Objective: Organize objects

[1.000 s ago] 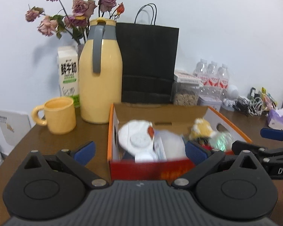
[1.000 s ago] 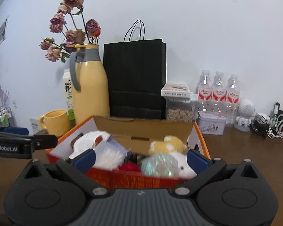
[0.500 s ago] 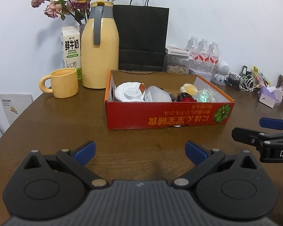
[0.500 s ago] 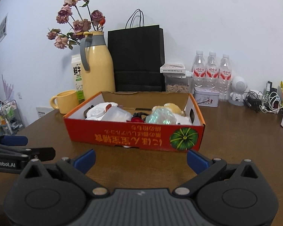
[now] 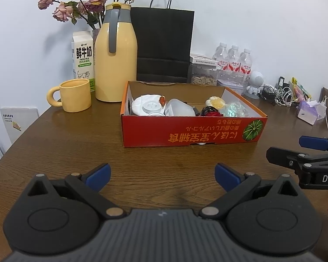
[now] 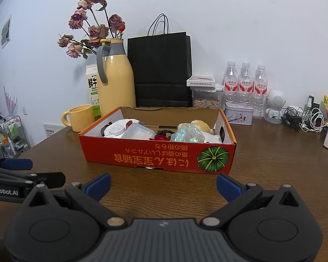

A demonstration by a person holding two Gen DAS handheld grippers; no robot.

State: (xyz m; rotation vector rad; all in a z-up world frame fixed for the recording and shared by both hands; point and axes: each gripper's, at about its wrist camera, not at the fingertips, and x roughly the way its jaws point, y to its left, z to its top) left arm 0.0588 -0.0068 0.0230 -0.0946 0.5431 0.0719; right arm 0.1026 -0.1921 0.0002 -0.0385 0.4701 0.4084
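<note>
Tools point(image 5: 163, 175) point(image 6: 163, 185) gape empty; box point(image 5: 185, 134) wall hides lower contents.

Plain white wall point(image 5: 251, 11), brown wooden table point(image 5: 65, 152)

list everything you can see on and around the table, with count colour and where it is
cardboard box: 1, red-orange, centre of the table, open
lidded tub: 1, clear, in the box
plush toy: 1, yellow-white, in the box
shiny wrapped ball: 1, iridescent green, in the box on its right
jug: 1, yellow with grey handle, behind the box on its left
mug: 1, yellow, left of the jug
milk carton: 1, white and green, behind the mug
dried roses: a bunch, dusty pink, behind the jug
paper bag: 1, black, against the wall
water bottles: 3, clear with red labels, right of the bag
table: 1, brown wood
left gripper: open, empty
right gripper: open, empty
</note>
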